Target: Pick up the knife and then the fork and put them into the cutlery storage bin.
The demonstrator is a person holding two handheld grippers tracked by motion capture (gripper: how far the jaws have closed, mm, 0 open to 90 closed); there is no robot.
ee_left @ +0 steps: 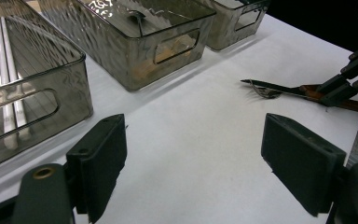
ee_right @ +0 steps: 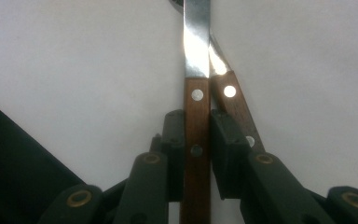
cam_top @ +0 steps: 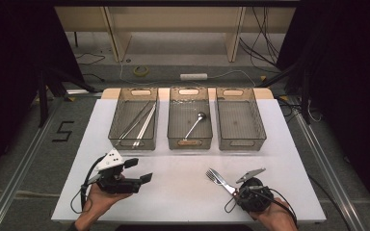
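A wooden-handled knife point(ee_right: 196, 107) lies flat on the white table, and my right gripper point(ee_right: 196, 135) is shut on its handle, a pad pressing each side. Just right of it lies a wooden-handled fork point(ee_right: 235, 105), its handle partly behind the right jaw. In the high view the fork point(cam_top: 217, 177) points up-left from the right gripper point(cam_top: 235, 190) near the table's front right. The left gripper view shows the knife blade point(ee_left: 272, 87) over the fork tines. My left gripper point(cam_top: 139, 170) is held at the front left, open with nothing between its fingers point(ee_left: 98, 163).
Three smoky clear bins stand in a row at the back. The left bin point(cam_top: 115, 130) holds long pale sticks point(cam_top: 142, 122), the middle bin point(cam_top: 189, 143) a spoon point(cam_top: 195, 124), and the right bin point(cam_top: 241, 144) has nothing in it. The white table point(cam_top: 183, 168) lies bare between the grippers.
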